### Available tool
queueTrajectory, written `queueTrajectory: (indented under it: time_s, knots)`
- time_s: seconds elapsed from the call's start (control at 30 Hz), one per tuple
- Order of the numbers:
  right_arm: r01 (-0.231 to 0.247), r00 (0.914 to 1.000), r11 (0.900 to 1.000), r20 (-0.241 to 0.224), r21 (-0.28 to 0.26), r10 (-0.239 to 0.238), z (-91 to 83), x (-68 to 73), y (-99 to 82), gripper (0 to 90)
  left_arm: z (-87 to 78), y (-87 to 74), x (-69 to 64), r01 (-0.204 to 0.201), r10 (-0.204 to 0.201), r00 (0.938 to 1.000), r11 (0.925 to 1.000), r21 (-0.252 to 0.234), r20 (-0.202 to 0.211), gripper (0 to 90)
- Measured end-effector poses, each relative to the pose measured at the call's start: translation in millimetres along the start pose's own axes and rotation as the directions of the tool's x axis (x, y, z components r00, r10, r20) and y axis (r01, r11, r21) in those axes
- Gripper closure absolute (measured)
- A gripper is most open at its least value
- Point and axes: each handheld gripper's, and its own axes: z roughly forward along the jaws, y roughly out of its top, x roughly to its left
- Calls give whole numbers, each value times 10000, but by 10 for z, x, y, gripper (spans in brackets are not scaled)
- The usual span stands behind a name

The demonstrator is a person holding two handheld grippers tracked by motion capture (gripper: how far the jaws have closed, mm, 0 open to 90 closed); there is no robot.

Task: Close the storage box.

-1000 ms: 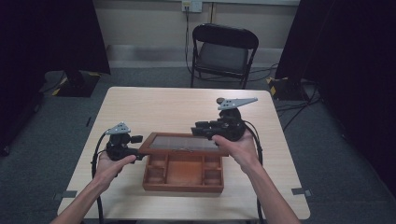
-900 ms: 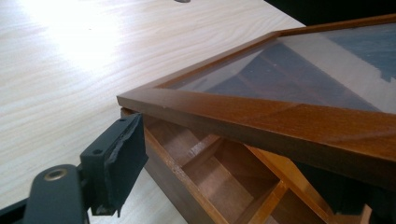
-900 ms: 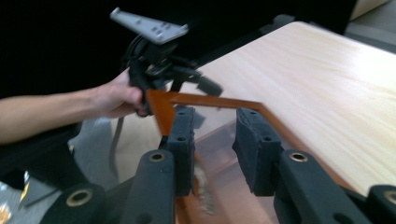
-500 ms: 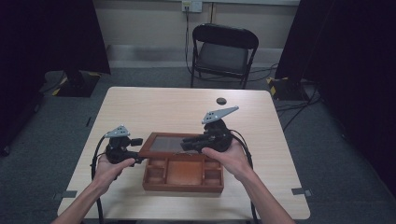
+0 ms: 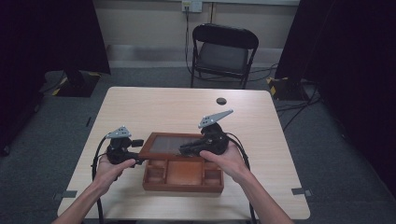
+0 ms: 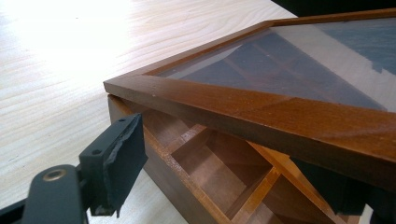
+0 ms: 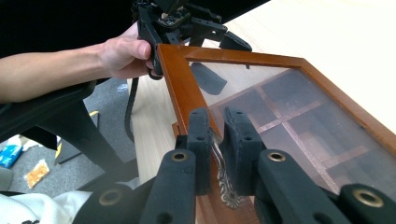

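A wooden box (image 5: pixel 182 181) with several compartments lies near the table's front edge. Its glass-paned lid (image 5: pixel 163 144) hangs slightly raised at the front, a gap showing beneath it (image 6: pixel 261 112). My right gripper (image 7: pixel 217 121) is shut on the small metal clasp (image 7: pixel 220 161) at the lid's front edge, and stands over the box's middle (image 5: pixel 186 150). My left gripper (image 6: pixel 233 172) is open at the box's left corner. One jaw is outside the wall, the other inside under the lid. A hand holds it (image 5: pixel 134 158).
The light wooden table (image 5: pixel 187 107) has bare room behind and on both sides of the box. A small dark round spot (image 5: pixel 221 100) marks its far side. A black folding chair (image 5: pixel 224 51) stands beyond the far edge.
My right gripper has moved left and down to the lid's front edge and now grips the clasp. The dark spot it covered is now uncovered. The left gripper has barely moved.
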Motion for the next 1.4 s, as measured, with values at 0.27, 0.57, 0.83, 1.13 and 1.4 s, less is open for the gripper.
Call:
queueTrajectory:
  time_s: [0.27,0.57,0.83,1.13,1.4]
  knots:
    - [-59,10000,9999,-12,148,59,21,-7,-12,790,1,0,2,-33,33,10000,10000,17,11,180]
    - [-122,9999,9991,-16,415,123,43,-22,-23,817,13,-6,-1,-135,135,9999,9998,123,-22,180]
    - [-82,9998,9992,171,402,75,55,-52,-42,821,39,-7,5,-15,15,10000,9998,181,-32,185]
    - [155,9995,9980,254,615,-171,79,-33,-46,823,49,-24,27,-241,244,9997,9989,400,-66,171]
    - [209,9993,9974,307,686,-230,75,-24,-48,823,25,-49,129,-27,46,9992,9988,484,-401,171]
